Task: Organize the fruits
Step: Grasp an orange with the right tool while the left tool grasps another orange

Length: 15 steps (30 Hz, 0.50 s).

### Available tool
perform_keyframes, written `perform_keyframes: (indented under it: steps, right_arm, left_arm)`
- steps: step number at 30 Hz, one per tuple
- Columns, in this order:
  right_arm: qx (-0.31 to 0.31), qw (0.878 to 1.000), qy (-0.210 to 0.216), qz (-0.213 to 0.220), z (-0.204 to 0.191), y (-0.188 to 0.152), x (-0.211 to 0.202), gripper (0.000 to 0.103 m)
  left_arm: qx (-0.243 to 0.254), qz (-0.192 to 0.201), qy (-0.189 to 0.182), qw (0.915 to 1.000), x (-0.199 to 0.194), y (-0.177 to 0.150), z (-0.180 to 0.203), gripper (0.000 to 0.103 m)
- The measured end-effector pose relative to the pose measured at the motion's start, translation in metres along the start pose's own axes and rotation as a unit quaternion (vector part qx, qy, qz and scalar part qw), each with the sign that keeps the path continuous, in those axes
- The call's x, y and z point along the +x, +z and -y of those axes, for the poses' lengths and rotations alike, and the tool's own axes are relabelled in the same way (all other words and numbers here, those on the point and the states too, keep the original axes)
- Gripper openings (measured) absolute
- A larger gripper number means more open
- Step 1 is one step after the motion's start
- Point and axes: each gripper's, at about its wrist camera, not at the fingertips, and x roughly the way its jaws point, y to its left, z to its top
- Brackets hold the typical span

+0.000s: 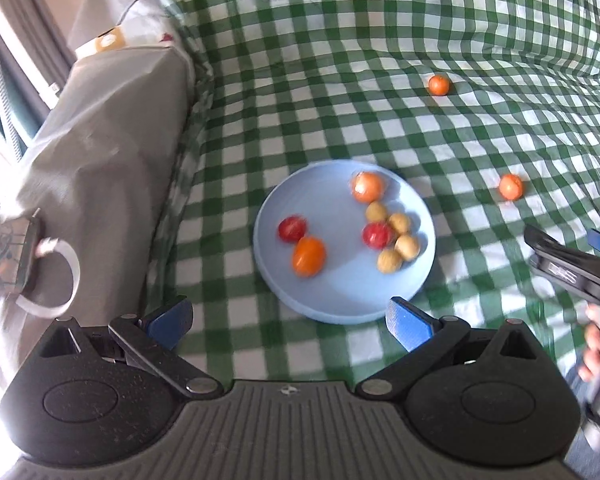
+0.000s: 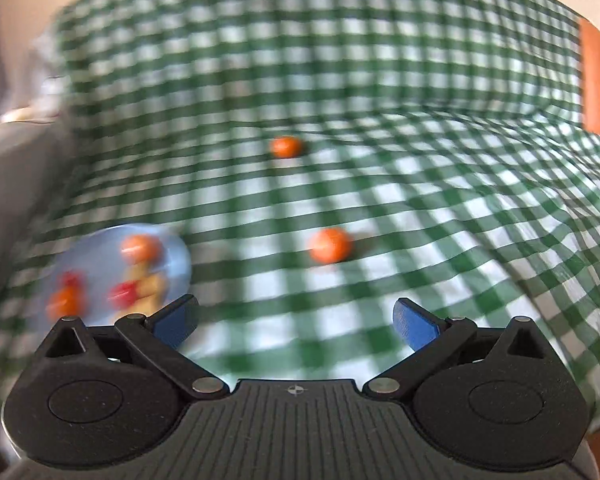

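A light blue plate [image 1: 331, 292] lies on the green checked cloth and holds two orange fruits, two red ones and several small yellow ones. Two more small orange fruits lie loose on the cloth, the near one [image 1: 510, 186] right of the plate and the far one [image 1: 438, 85] farther back. My left gripper [image 1: 290, 320] hovers open at the plate's near rim, with nothing between its fingers. In the blurred right wrist view my right gripper [image 2: 296, 322] is open and empty, with the near orange fruit [image 2: 330, 245] ahead of it, the far one [image 2: 286, 147] beyond and the plate [image 2: 96, 252] at its left.
A grey cushioned arm [image 1: 112, 168] rises left of the plate, with a small dark box and a white cable loop [image 1: 56, 276] on it. The right-hand tool [image 1: 567, 272] and a hand [image 1: 599, 344] sit at the right edge. An orange-brown panel [image 2: 599, 80] stands at far right.
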Motion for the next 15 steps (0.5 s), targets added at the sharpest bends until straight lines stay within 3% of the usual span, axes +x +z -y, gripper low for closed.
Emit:
perform_keyframes:
  steps: [4,7,8,9,10,12,15]
  right_arm:
    - [0.001,0.999,-0.033,0.003,0.020,0.008,0.072,0.102]
    - [0.003,1.000,-0.026,0.005,0.028,0.015,0.116,0.100]
    - [0.002,1.000,-0.021,0.004,0.029,0.016,0.126,0.092]
    - [-0.002,1.000,-0.012,-0.001,0.029,0.016,0.137,0.075]
    - [-0.005,1.000,-0.005,-0.007,0.028,0.017,0.145,0.066]
    - [-0.027,0.999,-0.006,0.019,0.027,0.014,0.151,0.038]
    - [-0.023,0.999,-0.031,0.036,0.037,0.019,0.157,0.038]
  left_arm:
    - [0.008,0.002,0.002,1.0000,0.020,0.032,0.021,0.103]
    - [0.014,-0.002,0.003,0.9999,0.040,0.056,0.039,0.103]
    - [0.016,-0.003,0.002,0.9999,0.048,0.064,0.046,0.103]
    - [0.019,-0.003,0.002,0.9998,0.055,0.072,0.052,0.103]
    - [0.022,-0.003,0.002,0.9997,0.062,0.079,0.059,0.103]
    - [0.031,0.005,0.001,0.9995,0.077,0.096,0.075,0.103]
    - [0.041,0.021,-0.012,0.9989,0.102,0.126,0.101,0.103]
